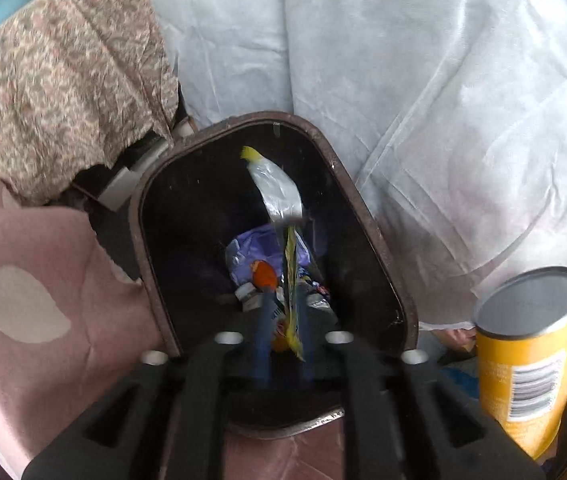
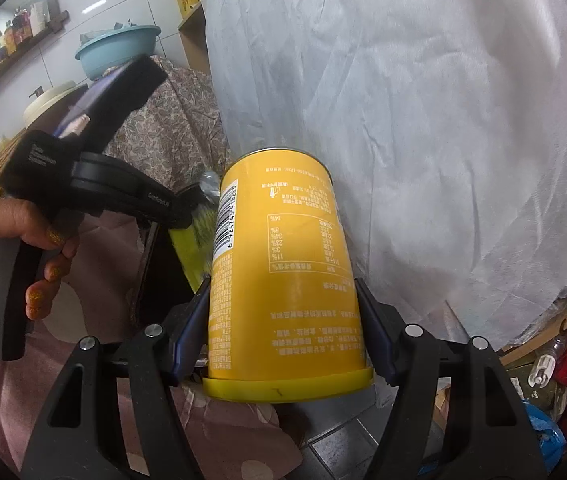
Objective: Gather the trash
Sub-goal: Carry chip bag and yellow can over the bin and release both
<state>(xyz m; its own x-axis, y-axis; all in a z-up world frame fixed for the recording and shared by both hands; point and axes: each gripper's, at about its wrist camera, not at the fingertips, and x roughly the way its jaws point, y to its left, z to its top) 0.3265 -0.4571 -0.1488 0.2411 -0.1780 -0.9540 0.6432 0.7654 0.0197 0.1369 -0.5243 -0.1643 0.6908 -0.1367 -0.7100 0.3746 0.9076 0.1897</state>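
Jaws of my left gripper (image 1: 283, 320) stand parted above the dark bin (image 1: 363, 208), a yellow-and-silver wrapper (image 1: 283, 200) loose between them over the trash inside. My right gripper (image 2: 283, 312) clamps a yellow can (image 2: 283, 264), upside down, just beside the bin.

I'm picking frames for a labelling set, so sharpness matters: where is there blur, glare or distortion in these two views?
Left wrist view: the wrapper over the bin is smeared by motion, the can slightly soft, the bin's inside very dark. Right wrist view: the can is sharp with readable print, a lamp glares top left, and fisheye bending curves the edges in both.
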